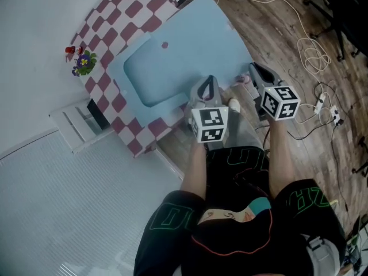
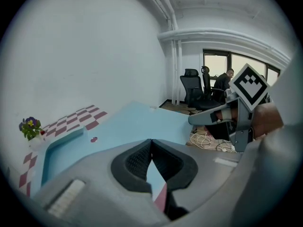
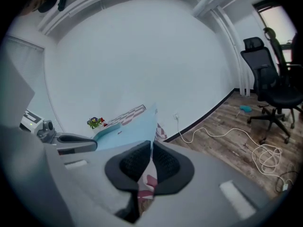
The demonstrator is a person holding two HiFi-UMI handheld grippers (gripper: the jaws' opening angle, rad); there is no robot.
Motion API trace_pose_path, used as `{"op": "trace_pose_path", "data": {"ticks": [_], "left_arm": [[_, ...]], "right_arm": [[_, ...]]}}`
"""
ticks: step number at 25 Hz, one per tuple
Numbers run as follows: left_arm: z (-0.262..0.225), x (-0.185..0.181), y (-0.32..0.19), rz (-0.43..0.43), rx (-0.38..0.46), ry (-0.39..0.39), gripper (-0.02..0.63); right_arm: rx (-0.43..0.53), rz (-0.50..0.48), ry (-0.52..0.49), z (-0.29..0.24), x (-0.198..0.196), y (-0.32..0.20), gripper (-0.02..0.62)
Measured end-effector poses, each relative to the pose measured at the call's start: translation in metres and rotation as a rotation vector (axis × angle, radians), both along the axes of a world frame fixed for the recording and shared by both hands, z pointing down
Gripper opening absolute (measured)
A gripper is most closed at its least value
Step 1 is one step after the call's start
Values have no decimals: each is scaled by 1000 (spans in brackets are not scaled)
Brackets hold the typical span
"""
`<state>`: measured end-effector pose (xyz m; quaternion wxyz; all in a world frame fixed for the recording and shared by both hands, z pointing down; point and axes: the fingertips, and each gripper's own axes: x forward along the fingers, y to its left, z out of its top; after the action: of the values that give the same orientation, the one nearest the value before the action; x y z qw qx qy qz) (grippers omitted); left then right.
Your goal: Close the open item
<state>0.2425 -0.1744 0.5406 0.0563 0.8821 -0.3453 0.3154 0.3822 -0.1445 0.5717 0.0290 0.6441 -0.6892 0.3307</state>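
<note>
Your right gripper (image 1: 256, 68) is at the light-blue lid (image 1: 172, 45) now; its pads meet exactly where the lid's near right edge runs in, so I read it as clamped on that thin edge. Your left gripper (image 1: 208, 80) has its pads together too, with nothing between them; through the gap under its tips you see only blue surface and a bit of checked cloth (image 1: 106, 91), so it hovers just over the lid's near edge, holding nothing.

The lid lies ahead of both claws and stretches away from you towards the white wall, over the checked table; its long axis runs away and a little leftward, with a shallow rounded recess (image 1: 152, 73) on its left half. The right hand is the one on it, at the near right corner; the left sits just beside it, further in along the same near edge.

Where it hinges I cannot tell from here; judge that before you swing it. There is open room over the lid and to its far side; the small flowers (image 1: 84, 63) stand near its far left corner, so watch that edge as it travels. On your right the floor drops away to loose cables (image 1: 313, 53), well apart from the lid; your own legs crowd the near side.
</note>
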Motion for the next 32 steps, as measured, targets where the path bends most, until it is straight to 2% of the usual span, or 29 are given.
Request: {"op": "trace_pose_path", "data": {"ticks": [5,13,17,32], "left_arm": [[-15,-26,-14,-28,33,5,9],[-38,-68,-31,-92,50,89,9],[-42,-99,-37,-152,42,129,9],[-53,-173,-38,-225,33,227,9]], "right_arm": [[38,28,26,-15,-1,-16,12],[83,64,133,-52,-16,-26,9],[109,65,190,-72,-31,-26,8],[224,19,284,-136,-103,-33,8]]}}
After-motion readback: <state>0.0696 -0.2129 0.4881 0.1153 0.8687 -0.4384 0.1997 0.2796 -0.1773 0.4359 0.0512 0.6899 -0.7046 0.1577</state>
